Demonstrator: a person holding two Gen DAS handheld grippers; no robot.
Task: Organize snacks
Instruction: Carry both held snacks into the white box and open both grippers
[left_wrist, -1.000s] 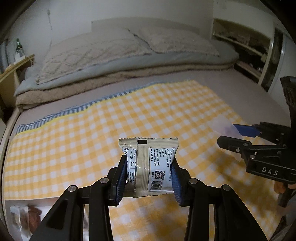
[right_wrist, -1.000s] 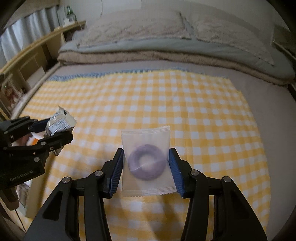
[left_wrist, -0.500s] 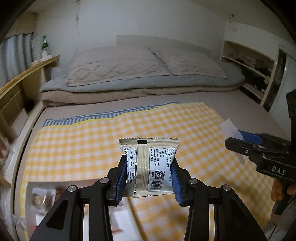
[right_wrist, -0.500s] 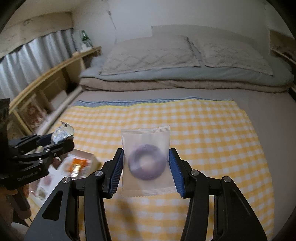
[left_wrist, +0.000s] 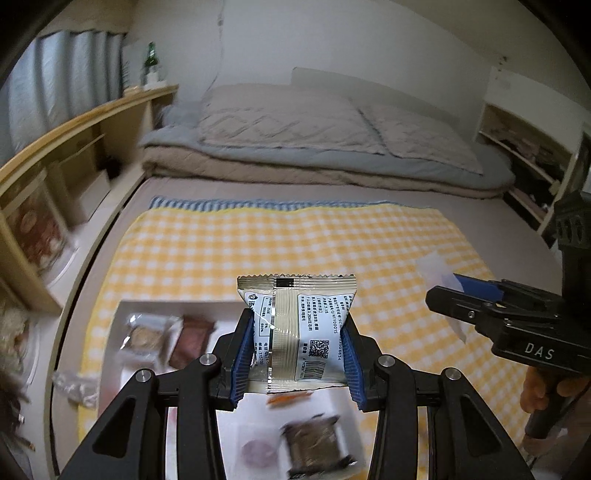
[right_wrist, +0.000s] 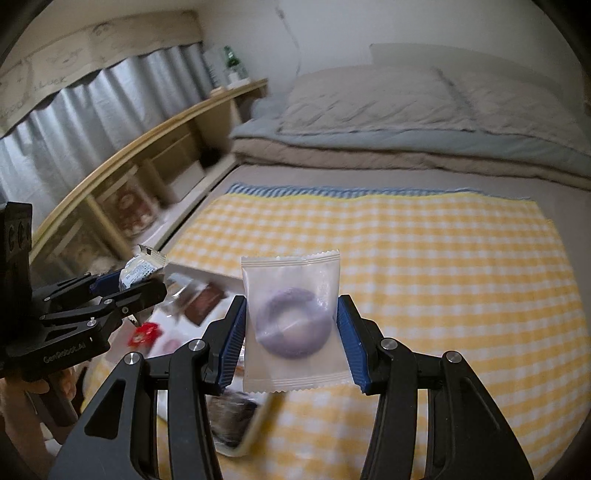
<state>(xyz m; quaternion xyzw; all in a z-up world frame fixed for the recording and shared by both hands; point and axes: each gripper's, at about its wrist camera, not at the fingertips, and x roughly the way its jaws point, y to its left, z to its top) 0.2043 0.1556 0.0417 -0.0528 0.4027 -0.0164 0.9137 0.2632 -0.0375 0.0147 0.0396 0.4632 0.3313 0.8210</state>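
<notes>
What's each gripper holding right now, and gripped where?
Left gripper: a printed snack packet, pinched by its two side edges. Right gripper: a clear packet with a purple ring inside, also pinched by its side edges.

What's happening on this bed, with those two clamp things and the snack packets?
A person is sorting snacks with a handheld gripper in each hand. The left gripper is clamped on a silver-and-white printed packet, and the right gripper is clamped on a clear packet holding a purple ring. Both packets are held up in the air above a white tray on the yellow checked cloth. Several wrapped snacks already lie in the tray; neither held packet has been set down.
</notes>
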